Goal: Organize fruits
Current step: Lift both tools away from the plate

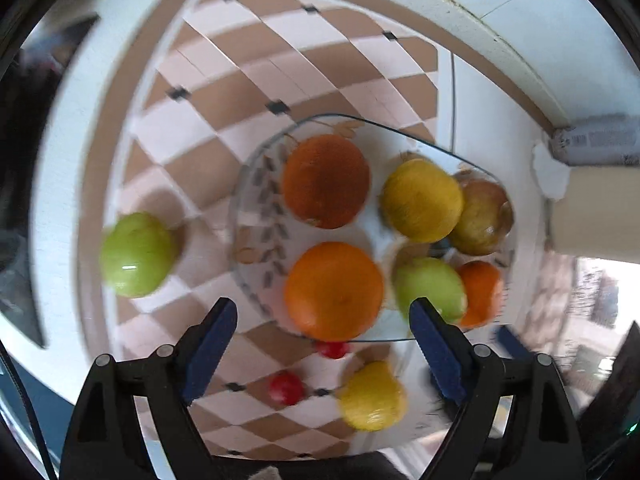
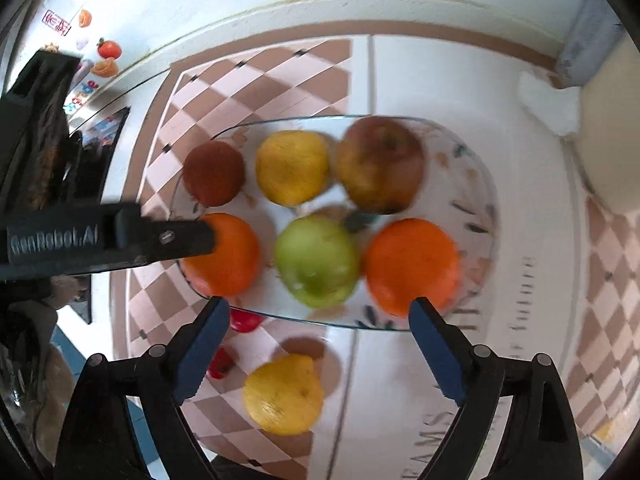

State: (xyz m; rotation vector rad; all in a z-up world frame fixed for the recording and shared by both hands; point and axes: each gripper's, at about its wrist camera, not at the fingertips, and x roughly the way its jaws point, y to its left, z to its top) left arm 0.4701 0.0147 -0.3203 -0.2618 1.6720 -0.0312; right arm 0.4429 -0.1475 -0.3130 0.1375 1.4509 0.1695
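Observation:
A glass plate (image 1: 256,184) (image 2: 476,184) on the checked tablecloth holds several fruits: oranges (image 1: 334,290) (image 2: 412,264), a green apple (image 1: 430,286) (image 2: 316,260), a yellow fruit (image 1: 420,200) (image 2: 292,166), a brownish apple (image 2: 380,164) and a dark reddish fruit (image 1: 326,180) (image 2: 214,172). Loose on the cloth lie a green apple (image 1: 138,254), a lemon (image 1: 372,396) (image 2: 284,394) and two small red fruits (image 1: 286,388) (image 2: 244,320). My left gripper (image 1: 324,312) is open and empty above the plate's near edge. My right gripper (image 2: 316,312) is open and empty above the plate's near rim.
The left gripper's black arm (image 2: 108,236) reaches in from the left in the right wrist view. A cream box (image 1: 600,208) stands at the right by the wall. The table's left edge drops to a dark area (image 1: 24,160).

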